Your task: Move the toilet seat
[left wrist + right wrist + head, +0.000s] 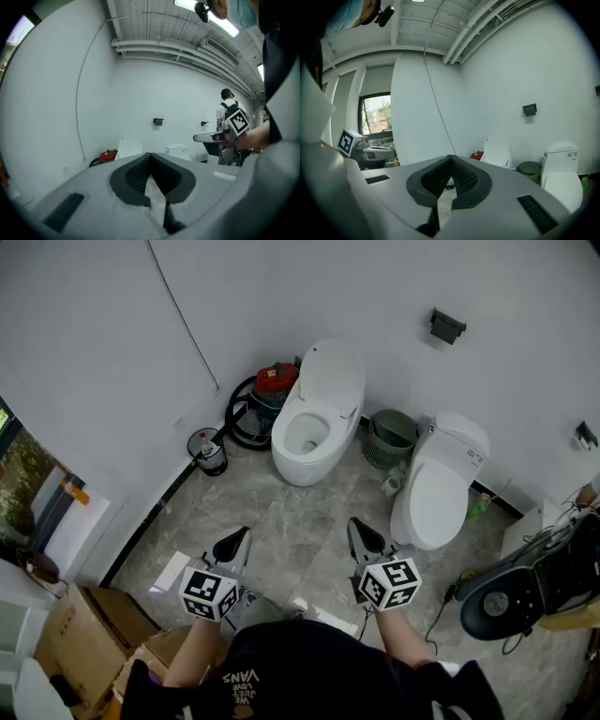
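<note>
Two white toilets stand against the far wall. The middle toilet (307, 435) has its seat and lid (330, 379) raised and its bowl uncovered; that upright lid (130, 146) (496, 152) shows in both gripper views. The right toilet (436, 495) (560, 177) has its lid down. My left gripper (238, 540) (150, 157) and right gripper (362, 532) (451, 160) hover side by side over the marble floor, well short of both toilets. Each is shut with nothing between its jaws.
A red vacuum with a black hose (270, 388) sits left of the middle toilet. A green waste basket (390, 437) stands between the toilets. Cardboard boxes (86, 622) lie at lower left, a black machine (525, 587) at right. A person (228, 107) stands in the background.
</note>
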`<action>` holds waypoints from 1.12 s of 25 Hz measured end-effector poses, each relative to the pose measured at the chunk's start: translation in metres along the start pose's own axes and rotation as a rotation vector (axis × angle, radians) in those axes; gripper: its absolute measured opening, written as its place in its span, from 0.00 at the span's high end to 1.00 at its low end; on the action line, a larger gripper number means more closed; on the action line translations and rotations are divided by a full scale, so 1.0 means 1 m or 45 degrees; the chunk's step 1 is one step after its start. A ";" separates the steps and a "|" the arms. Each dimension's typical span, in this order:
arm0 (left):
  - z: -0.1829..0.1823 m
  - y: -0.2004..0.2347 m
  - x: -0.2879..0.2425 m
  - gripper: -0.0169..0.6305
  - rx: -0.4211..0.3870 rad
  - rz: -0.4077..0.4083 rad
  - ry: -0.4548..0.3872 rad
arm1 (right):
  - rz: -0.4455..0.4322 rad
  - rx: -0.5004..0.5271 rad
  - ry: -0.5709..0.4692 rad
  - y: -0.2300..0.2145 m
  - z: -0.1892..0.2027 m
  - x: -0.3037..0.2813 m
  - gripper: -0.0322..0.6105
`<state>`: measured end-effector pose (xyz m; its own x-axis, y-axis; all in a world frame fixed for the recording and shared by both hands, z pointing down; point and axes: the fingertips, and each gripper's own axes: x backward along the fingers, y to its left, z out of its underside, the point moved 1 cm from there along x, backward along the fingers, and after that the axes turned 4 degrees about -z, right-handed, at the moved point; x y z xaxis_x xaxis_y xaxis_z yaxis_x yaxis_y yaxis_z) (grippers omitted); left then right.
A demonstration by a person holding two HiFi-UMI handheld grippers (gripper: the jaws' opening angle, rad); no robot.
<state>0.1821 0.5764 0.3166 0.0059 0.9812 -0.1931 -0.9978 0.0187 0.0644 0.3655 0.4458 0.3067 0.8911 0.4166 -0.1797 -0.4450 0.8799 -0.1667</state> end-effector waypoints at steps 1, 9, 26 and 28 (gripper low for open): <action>0.001 -0.002 0.001 0.96 -0.007 0.003 0.004 | -0.002 0.000 -0.001 0.000 0.000 0.001 0.95; 0.004 -0.008 -0.002 0.96 -0.004 0.050 -0.011 | -0.064 -0.045 -0.024 0.003 0.003 -0.005 0.95; 0.000 0.121 -0.085 0.60 0.096 0.108 0.024 | 0.055 -0.115 0.013 -0.025 -0.012 -0.147 0.62; -0.002 0.145 -0.098 0.60 0.109 0.103 0.028 | 0.075 -0.117 0.013 -0.031 -0.017 -0.169 0.62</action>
<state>0.0369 0.4824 0.3425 -0.0766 0.9757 -0.2055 -0.9856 -0.0429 0.1636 0.2275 0.3444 0.3256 0.8623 0.4646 -0.2015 -0.5035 0.8289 -0.2436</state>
